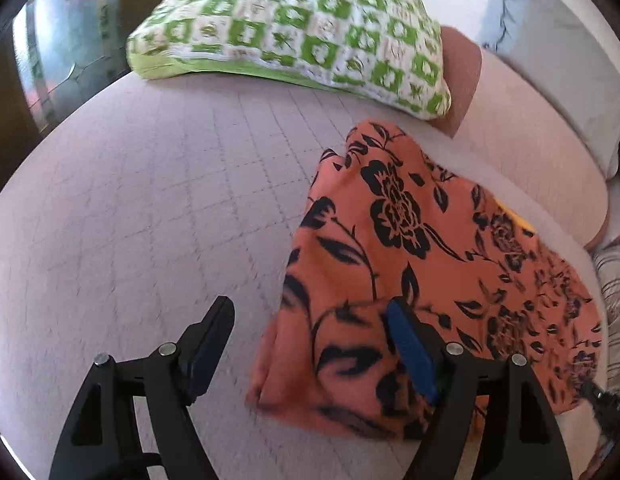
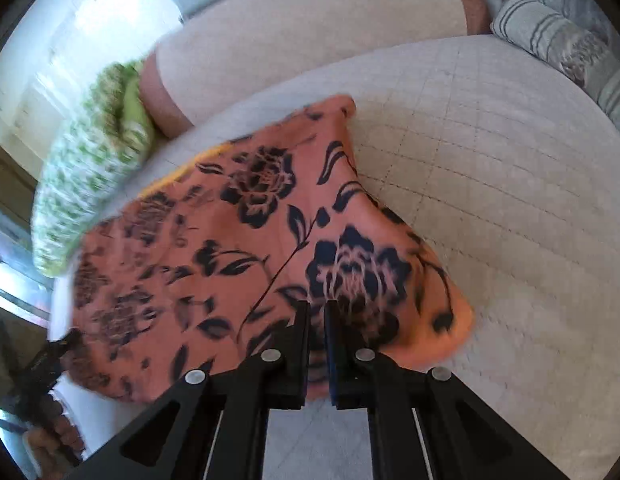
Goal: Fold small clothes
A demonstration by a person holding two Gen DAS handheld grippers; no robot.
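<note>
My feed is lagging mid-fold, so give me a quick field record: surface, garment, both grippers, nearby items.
surface: pale quilted mattress cover
garment: orange cloth with black flower print, folded over, lying flat on the cover
left gripper: open, empty, one finger over the cloth's edge
right gripper: shut, at the cloth's near edge; whether it pinches fabric cannot be told
nearby: green-and-white checked pillow beyond the cloth

Two black angular grippers, left (image 1: 310, 322) and right (image 2: 317, 308), silver pivot screws, blue-padded jaws.
</note>
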